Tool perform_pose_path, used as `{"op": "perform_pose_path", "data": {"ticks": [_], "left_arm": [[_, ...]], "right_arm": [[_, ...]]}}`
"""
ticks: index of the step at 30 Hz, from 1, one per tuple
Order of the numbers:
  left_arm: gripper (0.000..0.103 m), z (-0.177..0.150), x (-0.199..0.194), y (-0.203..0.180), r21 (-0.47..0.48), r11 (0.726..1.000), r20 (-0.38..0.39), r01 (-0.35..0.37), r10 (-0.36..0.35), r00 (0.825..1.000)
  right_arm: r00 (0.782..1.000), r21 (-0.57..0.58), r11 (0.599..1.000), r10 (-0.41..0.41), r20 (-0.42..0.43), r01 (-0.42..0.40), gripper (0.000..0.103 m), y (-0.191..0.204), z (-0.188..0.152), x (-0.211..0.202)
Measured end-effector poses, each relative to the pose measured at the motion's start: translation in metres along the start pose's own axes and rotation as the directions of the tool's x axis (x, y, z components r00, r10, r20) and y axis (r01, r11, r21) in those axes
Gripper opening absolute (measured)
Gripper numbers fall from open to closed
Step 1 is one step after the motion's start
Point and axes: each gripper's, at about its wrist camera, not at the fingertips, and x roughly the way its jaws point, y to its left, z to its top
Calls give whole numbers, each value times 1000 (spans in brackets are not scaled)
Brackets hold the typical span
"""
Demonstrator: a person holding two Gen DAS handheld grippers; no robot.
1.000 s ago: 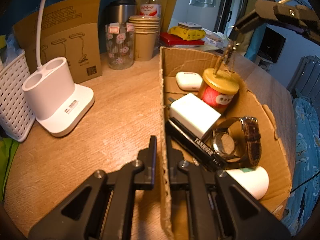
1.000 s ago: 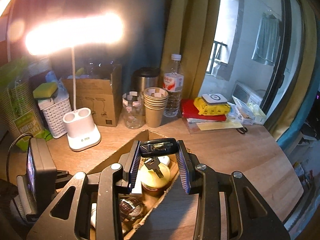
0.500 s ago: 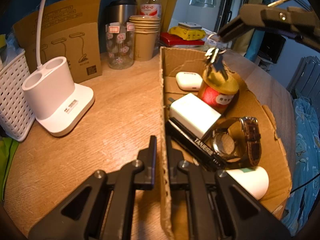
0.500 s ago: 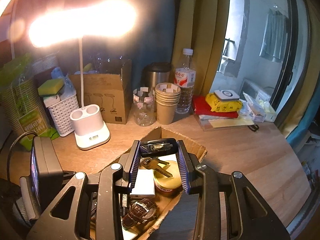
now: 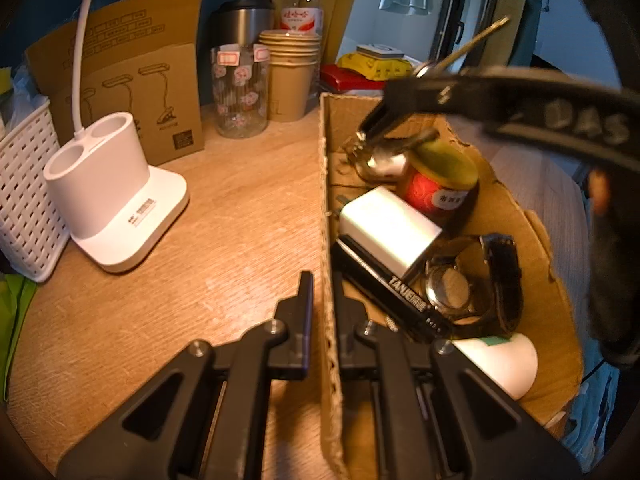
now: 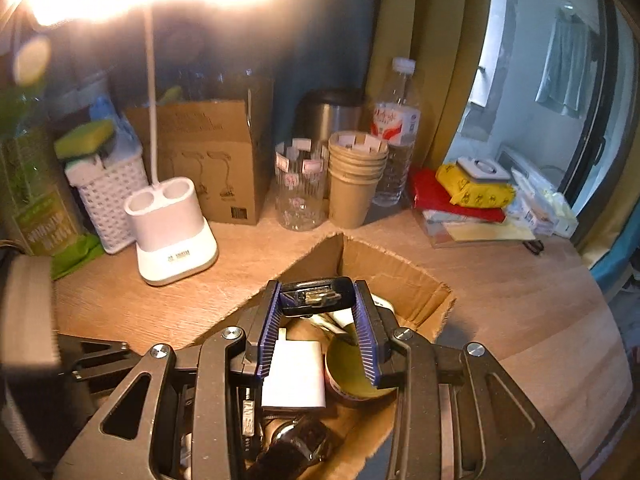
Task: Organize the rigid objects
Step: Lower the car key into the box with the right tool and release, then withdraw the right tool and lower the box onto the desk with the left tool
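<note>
A cardboard box (image 5: 327,208) (image 6: 384,264) on the wooden desk holds a red jar with a gold lid (image 5: 438,178), a white charger block (image 5: 384,228) (image 6: 294,376), a black flat device (image 5: 392,284), a brown-strap watch (image 5: 472,284), a white earbud case and a white roll. My left gripper (image 5: 323,280) is shut on the box's left wall. My right gripper (image 6: 317,300) is shut on a black key fob (image 6: 316,300); its keys (image 5: 372,148) hang low inside the box beside the jar.
A white lamp base (image 5: 116,196) (image 6: 172,236) stands left of the box. Behind are a brown carton (image 5: 132,80), white basket (image 5: 22,208), glass jar (image 5: 240,92), paper cups (image 5: 290,72), steel flask, water bottle, and red and yellow packs (image 6: 468,192).
My right gripper has come down and toward the left wrist camera, lowering the keys from above the jar into the box's far corner. The left gripper has stayed on the box wall.
</note>
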Motion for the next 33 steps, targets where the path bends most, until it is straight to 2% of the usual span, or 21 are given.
{"op": "perform_pose_path", "data": {"ticks": [8,14,17,19,24,33], "left_arm": [[7,-1,1,-2,-2,1000,-1,1,-1,1000],[8,-2,1,-2,-3,1000,-2,-1,1,1000],[8,-2,2,-1,-6,1000,-3,-1,1,1000],[8,-1,2,-2,-4,1000,-3,-2,2,1000],[8,-1,2,-1,-6,1000,-4,-2,2,1000],[8,-1,2,-1,-7,1000,-4,-3,3,1000]], "right_arm": [[997,0,1000,24,-67,-24,37,3,-14,23],[997,-1,999,35,-73,-35,39,3,-16,23],[996,-10,1000,28,-79,-29,43,4,-16,22],[996,-6,1000,27,-84,-28,52,4,-16,21],[996,1,999,37,-86,-37,63,4,-18,18],[998,24,999,23,-55,-21,65,-1,-17,1]]}}
